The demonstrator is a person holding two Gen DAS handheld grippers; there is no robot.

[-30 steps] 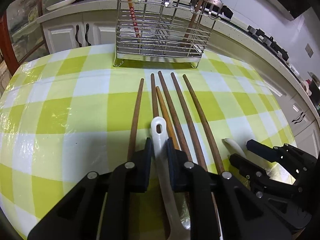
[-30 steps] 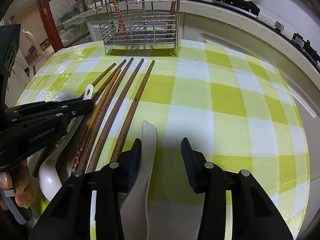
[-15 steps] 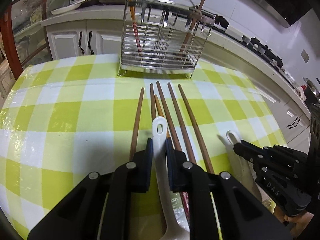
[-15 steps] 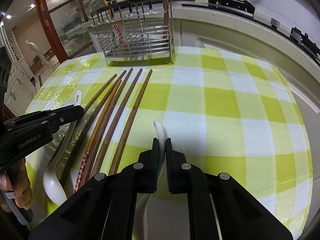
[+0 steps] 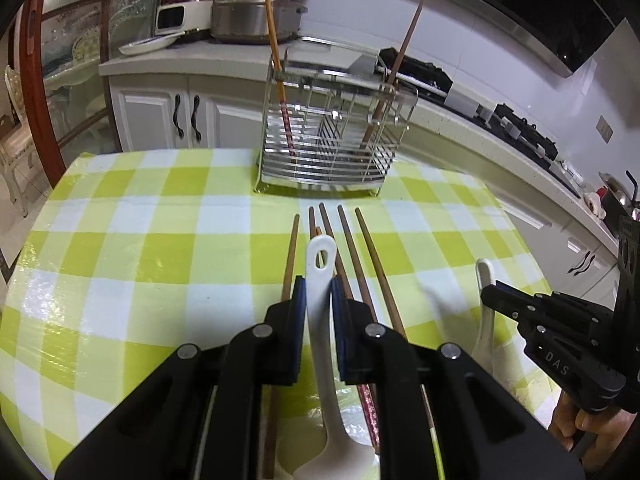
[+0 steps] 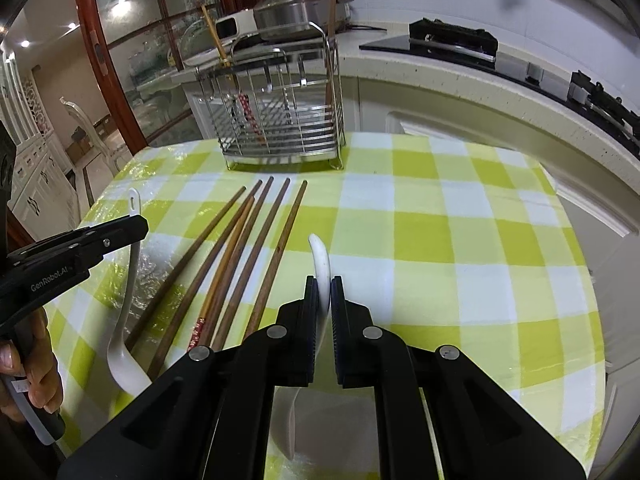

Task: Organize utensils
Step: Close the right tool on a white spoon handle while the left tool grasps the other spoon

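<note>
My left gripper (image 5: 319,292) is shut on a white ladle-style spoon (image 5: 320,264), handle forward, lifted above the table. My right gripper (image 6: 324,290) is shut on a second white spoon (image 6: 320,256), also raised. Each gripper shows in the other view: the right one (image 5: 496,294), the left one (image 6: 136,226) with its spoon (image 6: 128,280). Several brown chopsticks (image 5: 352,248) lie side by side on the checked cloth (image 5: 160,248); they also show in the right wrist view (image 6: 256,240). A wire utensil rack (image 5: 332,136) stands at the table's far edge with two chopsticks upright in it.
Behind the table runs a kitchen counter (image 5: 180,60) with a pot and a rice cooker (image 5: 256,12). White cabinets (image 5: 160,116) stand below it. A stove top (image 6: 452,36) is at the back right. A glass door with a red frame (image 6: 100,48) is at the left.
Both grippers have risen and pulled back from the table with their spoons. The right gripper went from open to shut on its spoon. The chopsticks have not moved.
</note>
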